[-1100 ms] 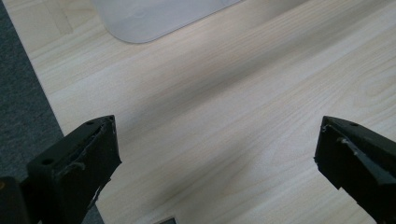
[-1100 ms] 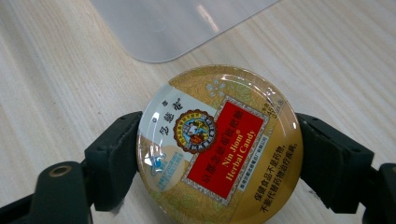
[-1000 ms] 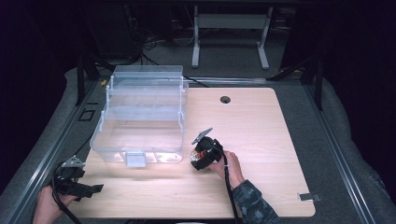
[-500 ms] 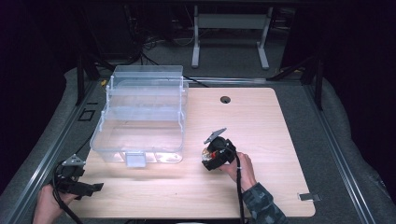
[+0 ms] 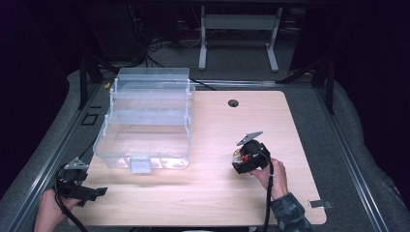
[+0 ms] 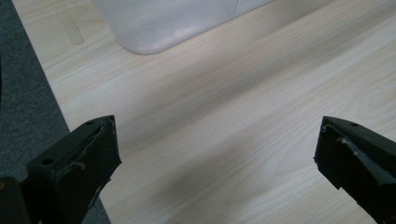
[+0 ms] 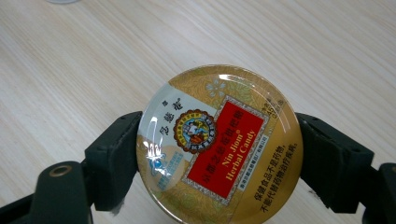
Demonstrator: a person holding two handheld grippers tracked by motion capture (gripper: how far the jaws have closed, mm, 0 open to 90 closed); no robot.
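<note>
A round gold candy tin [image 7: 219,144] with a red label sits clamped between the two black jaws of my right gripper [image 7: 218,154], held just above the wooden table. From above, that right gripper [image 5: 240,157] with the candy tin [image 5: 238,155] is at the table's right middle, to the right of the clear plastic box [image 5: 145,121]. My left gripper [image 5: 96,192] rests at the table's front left corner, jaws wide apart with bare wood between them. Along the left gripper [image 6: 215,154], a rounded corner of the clear plastic box [image 6: 163,23] lies ahead.
The clear plastic box is a tiered, open organiser on the table's left half, with a small latch [image 5: 141,165] at its front. A cable hole [image 5: 233,103] sits near the table's far edge. Grey mat [image 6: 28,98] borders the table's left edge.
My right gripper, with the tin in it, has drifted to the right and slightly toward me, away from the box's front. The left gripper has stayed put.
</note>
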